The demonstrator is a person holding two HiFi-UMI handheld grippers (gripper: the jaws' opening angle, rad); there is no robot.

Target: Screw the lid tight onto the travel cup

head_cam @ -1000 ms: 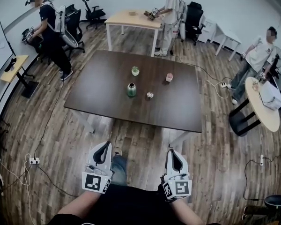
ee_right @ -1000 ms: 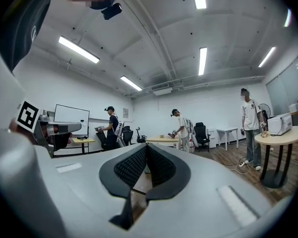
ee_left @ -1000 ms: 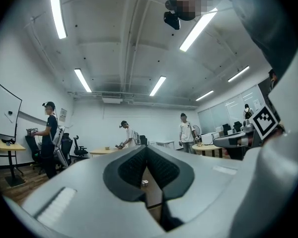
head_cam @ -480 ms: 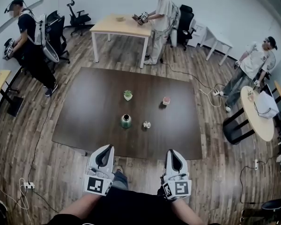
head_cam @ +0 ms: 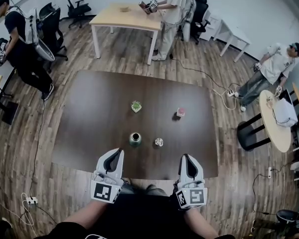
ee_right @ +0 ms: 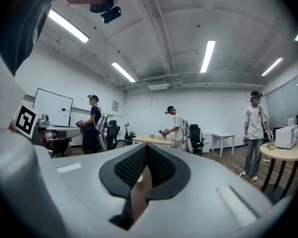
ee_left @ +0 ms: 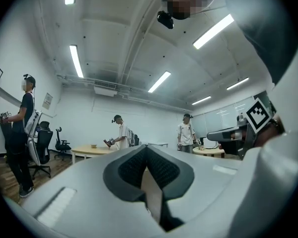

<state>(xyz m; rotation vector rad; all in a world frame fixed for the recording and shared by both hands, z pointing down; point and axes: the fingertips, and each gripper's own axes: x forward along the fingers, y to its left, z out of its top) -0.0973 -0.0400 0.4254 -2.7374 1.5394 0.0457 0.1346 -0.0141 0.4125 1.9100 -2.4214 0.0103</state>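
At dark brown rectangular desk's near edge: left gripper, right gripper, jaws clenched empty; green round travel cup, small pale lid just beyond, apart.

The table lies bare either side of cup and lid.

No words or numbers are showing legibly. Square markers are sitting on the left gripper and right gripper; a far wall notice is showing too small to read.
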